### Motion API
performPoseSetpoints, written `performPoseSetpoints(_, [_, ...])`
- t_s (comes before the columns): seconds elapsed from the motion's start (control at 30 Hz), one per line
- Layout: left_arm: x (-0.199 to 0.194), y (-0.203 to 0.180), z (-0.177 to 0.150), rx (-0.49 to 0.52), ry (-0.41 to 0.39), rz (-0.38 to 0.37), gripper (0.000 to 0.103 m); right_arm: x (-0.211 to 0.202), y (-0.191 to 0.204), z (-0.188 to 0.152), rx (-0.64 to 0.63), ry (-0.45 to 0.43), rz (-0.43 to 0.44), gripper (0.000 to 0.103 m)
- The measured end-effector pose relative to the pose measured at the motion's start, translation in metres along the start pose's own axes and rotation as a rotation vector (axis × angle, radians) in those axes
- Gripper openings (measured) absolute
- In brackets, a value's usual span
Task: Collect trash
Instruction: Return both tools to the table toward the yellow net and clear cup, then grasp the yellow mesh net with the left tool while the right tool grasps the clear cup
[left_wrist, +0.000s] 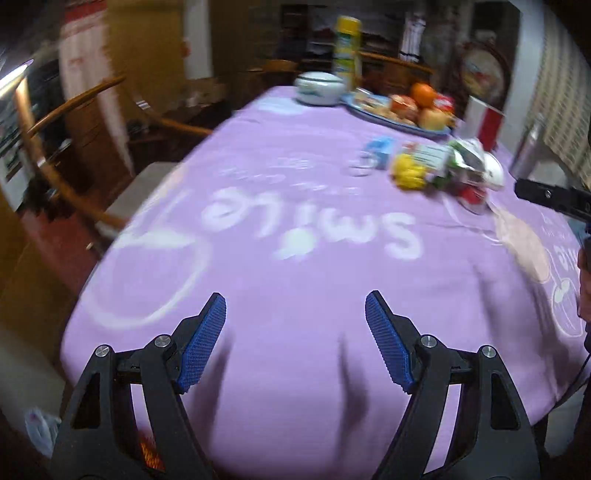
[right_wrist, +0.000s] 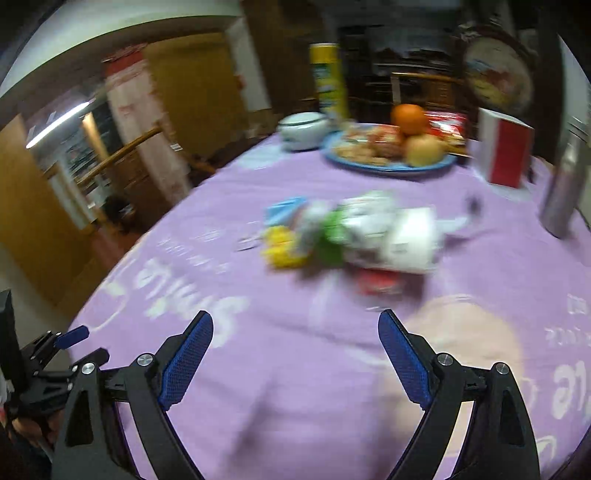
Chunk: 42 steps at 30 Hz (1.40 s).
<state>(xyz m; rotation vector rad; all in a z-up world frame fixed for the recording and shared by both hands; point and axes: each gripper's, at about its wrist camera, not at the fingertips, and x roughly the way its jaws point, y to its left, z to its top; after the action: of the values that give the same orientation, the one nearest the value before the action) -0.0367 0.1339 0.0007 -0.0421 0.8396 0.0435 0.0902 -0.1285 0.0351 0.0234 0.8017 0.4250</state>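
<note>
left gripper: jaws spread, holding nothing, near table edge
right gripper: jaws spread, holding nothing
trash: blurred wrapper heap mid-table, ahead of both grippers
plate: far side, fruit on it

Dim, warm indoor light; a bright ceiling strip light glares at far left; both views are smeared by motion blur, worst on the trash pile and tabletop lettering; soft shadows fall near each gripper; fisheye bending curves the edges, corners vignetted black.
</note>
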Motion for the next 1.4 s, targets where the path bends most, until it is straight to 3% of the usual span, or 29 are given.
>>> performPoseSetpoints(0.3, [0.062,-0.079,0.06,0.177,0.022,-0.071,0.076,0.018,-0.057,-0.008,0.089,0.049,-0.14,0.089])
performPoseSetpoints(0.5, [0.104,-0.114,0.085,0.307,0.041,-0.093,0.068,0.019,-0.072,-0.015,0.121,0.086,-0.149,0.089])
performPoseSetpoints(0.67, [0.137,-0.124,0.106,0.306,0.081,-0.111,0.059,0.026,-0.079,-0.022,0.12,0.147,-0.171,0.09])
performPoseSetpoints(0.9, [0.169,-0.129,0.132,0.255,0.114,-0.138,0.056,0.032,-0.086,-0.035,0.115,0.218,-0.195,0.09])
performPoseSetpoints(1.1, [0.176,-0.129,0.137,0.22,0.133,-0.177,0.035,0.038,-0.08,-0.029,0.089,0.209,-0.202,0.09])
performPoseSetpoints(1.23, [0.16,-0.125,0.127,0.238,0.133,-0.204,0.034,0.048,-0.071,-0.017,0.052,0.192,-0.208,0.092])
performPoseSetpoints(1.4, [0.129,-0.116,0.103,0.254,0.148,-0.248,0.034,0.074,-0.051,-0.007,-0.082,0.197,-0.244,0.094])
